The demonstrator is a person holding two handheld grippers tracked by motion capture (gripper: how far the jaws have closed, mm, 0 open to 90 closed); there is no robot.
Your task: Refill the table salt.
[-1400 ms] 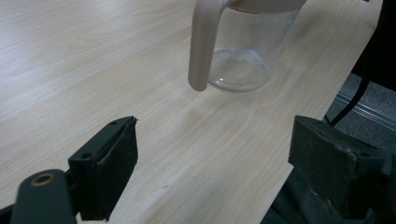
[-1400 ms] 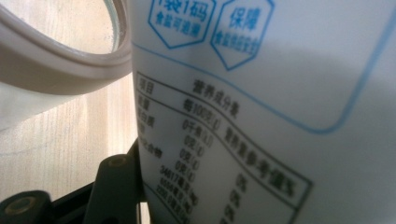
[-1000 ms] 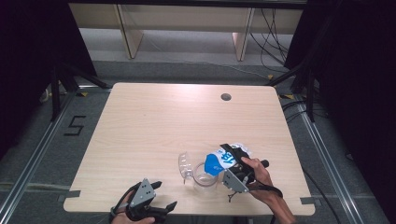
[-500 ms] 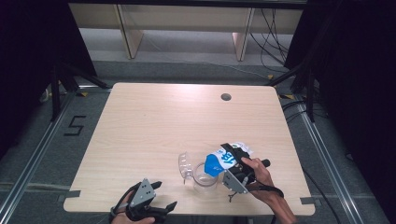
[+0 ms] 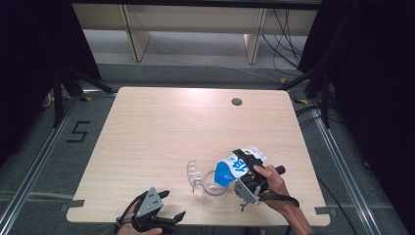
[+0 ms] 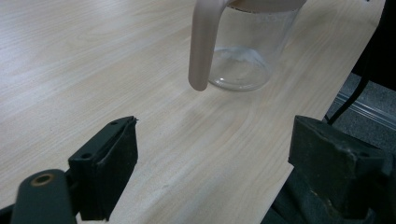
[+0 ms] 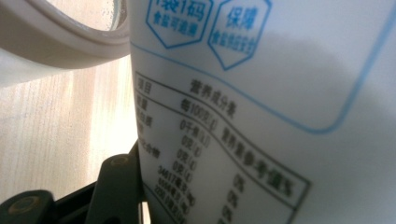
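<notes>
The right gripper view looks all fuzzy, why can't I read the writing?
Right gripper view: the white-and-blue printed pouch sits too close, so its print blurs. Left gripper view: the clear glass jug looks sharp. High view: bright glare on the pale wooden table.

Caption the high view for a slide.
Right gripper tips a blue-and-white pouch over a clear pitcher.

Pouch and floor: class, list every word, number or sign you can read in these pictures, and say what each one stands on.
"5": taped floor mark, left of the table.
"保障": in a blue hexagon on the white pouch, right gripper view.
"营养成分表": heading of the pouch's black-lined table.
"每100克": probably, in that table's top row; blurred.
The other table rows, the second hexagon and the pouch's large blue print in the high view are too blurred or small to read.
</notes>
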